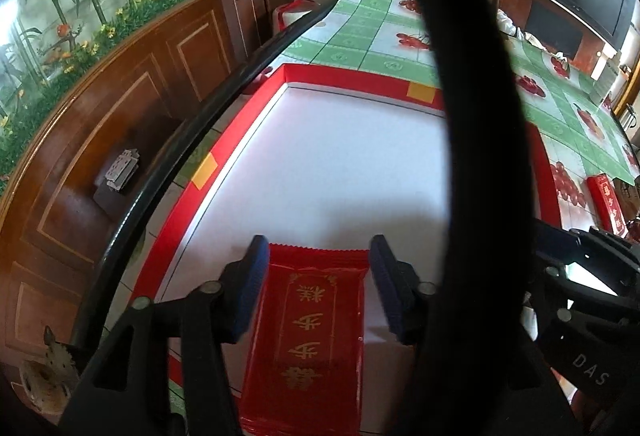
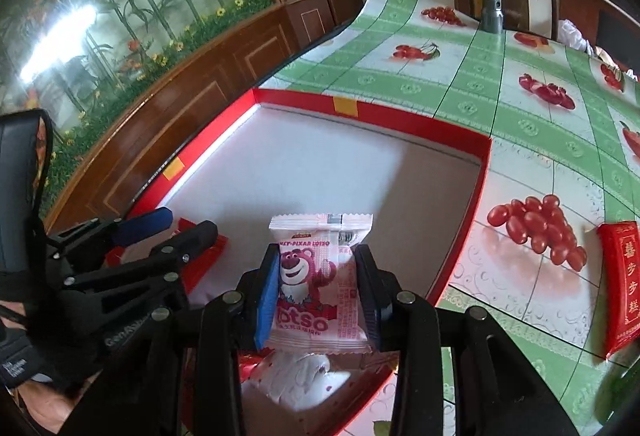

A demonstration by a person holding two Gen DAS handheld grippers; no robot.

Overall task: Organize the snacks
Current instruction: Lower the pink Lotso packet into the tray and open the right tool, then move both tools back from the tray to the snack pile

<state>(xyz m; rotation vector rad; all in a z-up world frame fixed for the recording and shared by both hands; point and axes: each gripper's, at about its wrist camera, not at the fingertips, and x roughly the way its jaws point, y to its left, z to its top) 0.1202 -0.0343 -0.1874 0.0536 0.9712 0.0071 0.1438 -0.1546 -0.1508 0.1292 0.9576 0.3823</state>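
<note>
We see the red snack packet [image 1: 308,332] lying in the near corner of the red-rimmed box [image 1: 344,76], between the left gripper [image 1: 316,288] fingers, which stand apart and seem clear of it. The right gripper [image 2: 316,296] fingers clamp the pink bear-printed snack [image 2: 318,284] over the same box. A thick black cable [image 1: 472,84] crosses the left view. Another red packet [image 2: 622,280] lies beside the box on the cherry-patterned counter [image 2: 460,84], near dark wood panelling [image 1: 132,84].

"Lotso" on pink snack packet [image 2: 320,288]; "DAS" on claw [image 1: 592,368].
</note>
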